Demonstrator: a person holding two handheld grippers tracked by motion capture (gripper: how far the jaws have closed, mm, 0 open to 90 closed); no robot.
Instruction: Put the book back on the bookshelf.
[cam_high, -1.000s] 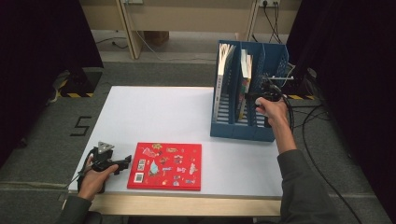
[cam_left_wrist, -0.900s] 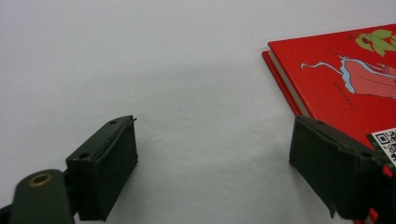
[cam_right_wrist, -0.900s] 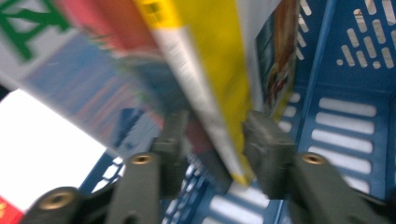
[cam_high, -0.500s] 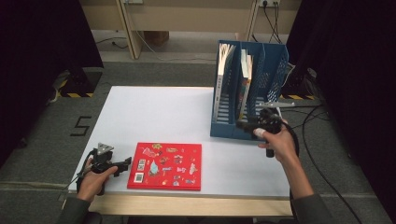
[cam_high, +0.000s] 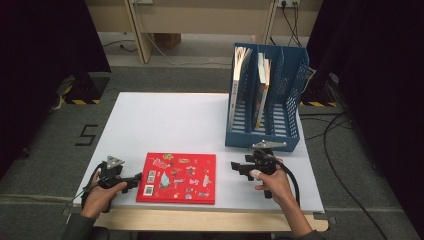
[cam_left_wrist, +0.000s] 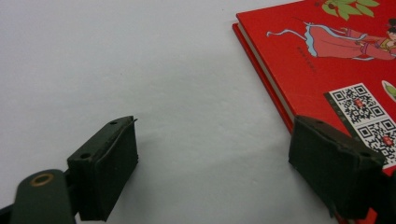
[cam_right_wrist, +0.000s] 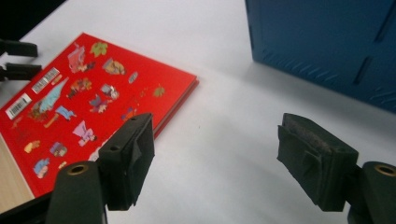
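1. The red book (cam_high: 177, 178) lies flat on the white table (cam_high: 165, 125), close to the near edge and between the two grippers; its cover carries small coloured figures and a white code patch.
2. The left gripper (cam_high: 131, 181) sits low at the book's left edge, held by the person's left hand (cam_high: 97, 196). In the left gripper view its jaws stand wide apart with bare table between them – one jaw is just at the book's (cam_left_wrist: 327, 60) edge near the code patch, and whether it touches cannot be told. It grips nothing.
3. The right gripper (cam_high: 239, 168) is just right of the book, apart from it, in the right hand (cam_high: 274, 184), and points toward the book. Its jaws have just been opening and now stand wide, with nothing between them – in the right gripper view there is bare table in the gap, and the book's (cam_right_wrist: 93, 93) corner lies beyond the left-hand jaw.
4. The blue file rack (cam_high: 280, 135) stands upright on the table's far right part, just behind the right gripper. Two of its compartments hold upright books (cam_high: 262, 75).
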